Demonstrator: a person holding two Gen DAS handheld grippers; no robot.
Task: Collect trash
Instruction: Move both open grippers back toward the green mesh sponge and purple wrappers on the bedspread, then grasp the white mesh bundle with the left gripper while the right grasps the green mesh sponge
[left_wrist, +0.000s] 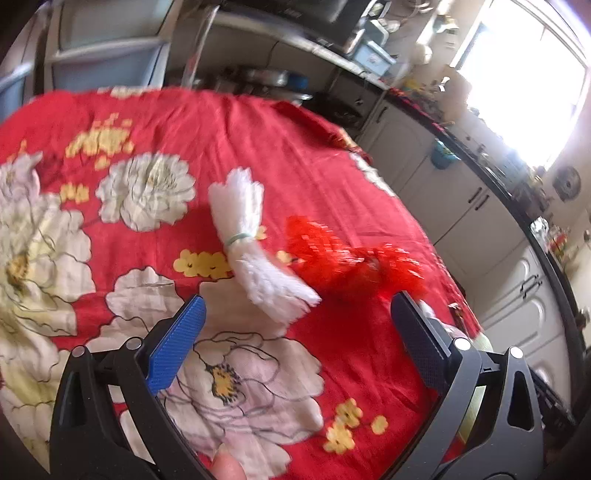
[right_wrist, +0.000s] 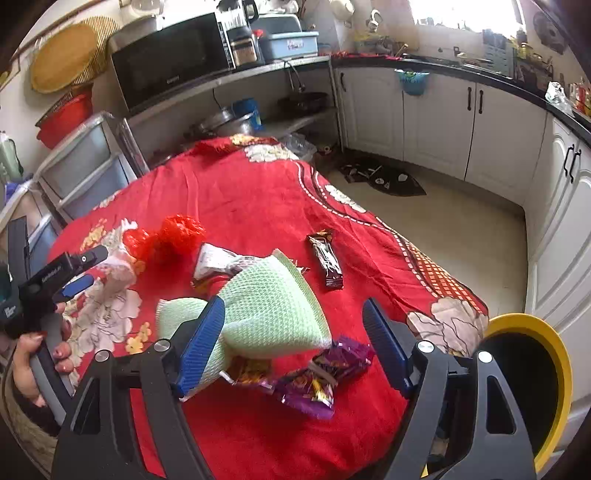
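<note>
The trash is scattered over the red floral tablecloth (right_wrist: 258, 192). A white foam net sleeve (left_wrist: 255, 240), pinched at its waist by a thin green band, lies just ahead of the left gripper (left_wrist: 295, 306); its long axis is seen to run from upper left to lower right in the left wrist view, the lower flared end pointing into the gap between the wide-open, empty jaws. Touching it on the right is a crumpled red net (left_wrist: 351, 258), with no clear long axis. In the right wrist view a pale green foam net (right_wrist: 266, 310) lies partly over a purple wrapper (right_wrist: 317, 380), and a dark wrapper (right_wrist: 327, 260) lies apart, its long axis pointing away from the camera. The right gripper (right_wrist: 295, 325) is likewise wide open and holds nothing. A yellow-rimmed bin (right_wrist: 535, 387) stands beside the table edge at lower right.

Risks are judged as follows: the red net may be caught together with the white sleeve; a grip on a flared end, not the banded waist, may slip; the cloth itself may be pinched and dragged.
</note>
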